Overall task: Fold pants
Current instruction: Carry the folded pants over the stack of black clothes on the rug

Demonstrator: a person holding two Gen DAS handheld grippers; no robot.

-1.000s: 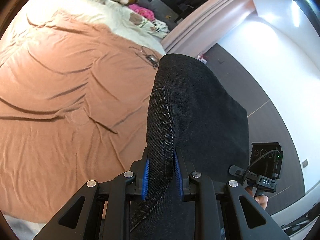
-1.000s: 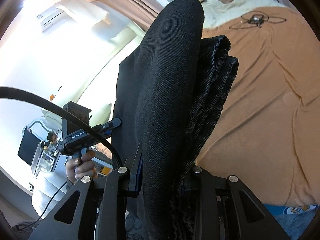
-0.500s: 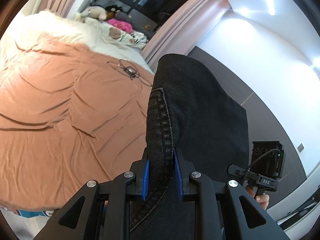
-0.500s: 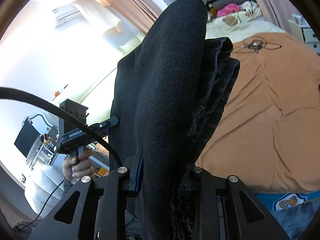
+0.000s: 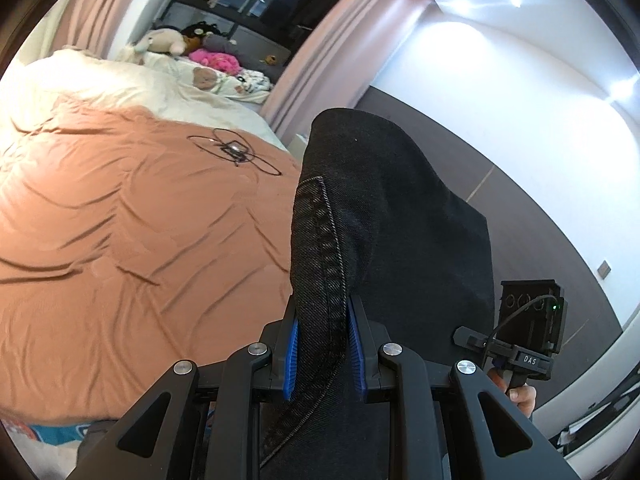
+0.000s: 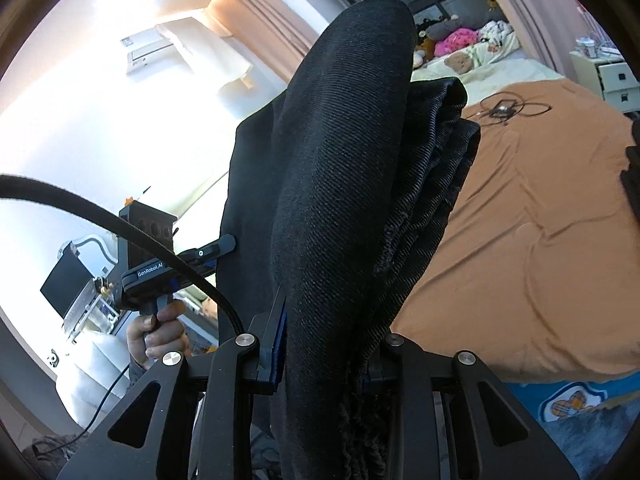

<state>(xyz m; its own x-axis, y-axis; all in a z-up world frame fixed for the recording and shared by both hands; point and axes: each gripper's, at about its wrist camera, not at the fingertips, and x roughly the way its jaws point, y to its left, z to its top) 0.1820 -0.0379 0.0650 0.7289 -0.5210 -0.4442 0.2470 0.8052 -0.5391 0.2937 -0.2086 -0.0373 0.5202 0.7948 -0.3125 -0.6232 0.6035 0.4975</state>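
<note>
Black denim pants hang in the air, stretched between both grippers above the near edge of the bed. My left gripper is shut on a stitched seam edge, its blue pads pressing the fabric on both sides. In the right wrist view the pants rise as a thick bunched fold, and my right gripper is shut on that bundle. The other gripper shows in each view: the right one held by a hand at the lower right, the left one gripped by a hand at the left.
An orange-brown sheet covers the bed, with a small device and looped cable on it. Pillows and stuffed toys lie at the far end. White drawers stand by the bed; a blue patterned rug lies below.
Both grippers have lifted and drawn back from the bed with the pants still clamped; more of the window, curtains and the bed's near edge now show. The grips are unchanged.
</note>
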